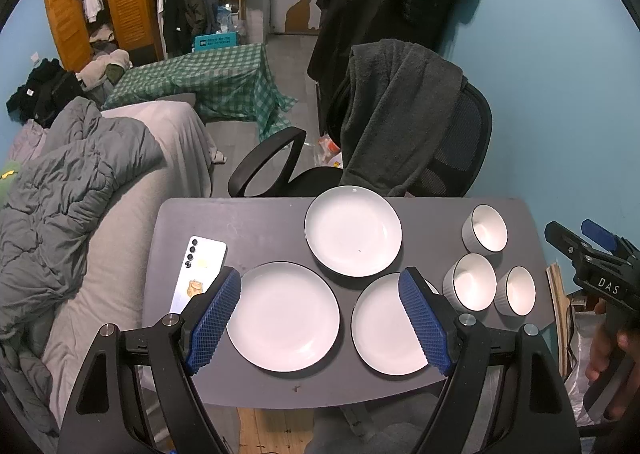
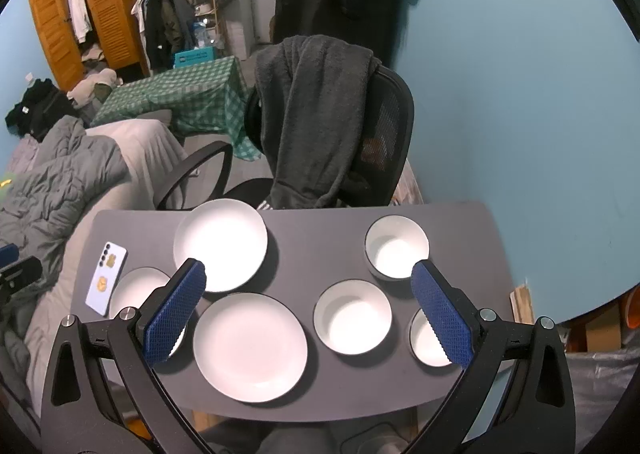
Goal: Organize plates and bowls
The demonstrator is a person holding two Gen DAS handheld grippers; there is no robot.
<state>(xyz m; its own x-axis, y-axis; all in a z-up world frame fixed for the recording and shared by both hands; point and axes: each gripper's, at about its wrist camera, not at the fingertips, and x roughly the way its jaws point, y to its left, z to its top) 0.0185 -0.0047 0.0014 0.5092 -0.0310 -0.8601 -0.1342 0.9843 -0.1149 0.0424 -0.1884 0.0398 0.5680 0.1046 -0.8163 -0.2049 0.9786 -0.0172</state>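
Both grippers hover above the near edge of the grey table (image 1: pixel 224 221), jaws spread wide and holding nothing. Three white plates sit in a triangle: the far plate (image 1: pixel 353 230), the near-left plate (image 1: pixel 283 316) and the near-right plate (image 1: pixel 390 326), close together but not overlapping. To their right stand three white bowls: the far bowl (image 1: pixel 485 228), the middle bowl (image 1: pixel 470 282) and the small bowl (image 1: pixel 515 290), the last two just beside each other.

The left gripper (image 1: pixel 320 318) sees a phone (image 1: pixel 199 274) clearly at the table's left side, and the right gripper (image 1: pixel 596 254) in a hand (image 1: pixel 608 350) at the frame's right edge. The right gripper's own camera looks straight into the bowls, while its left finger (image 2: pixel 174 312) hides much of the near-left plate.
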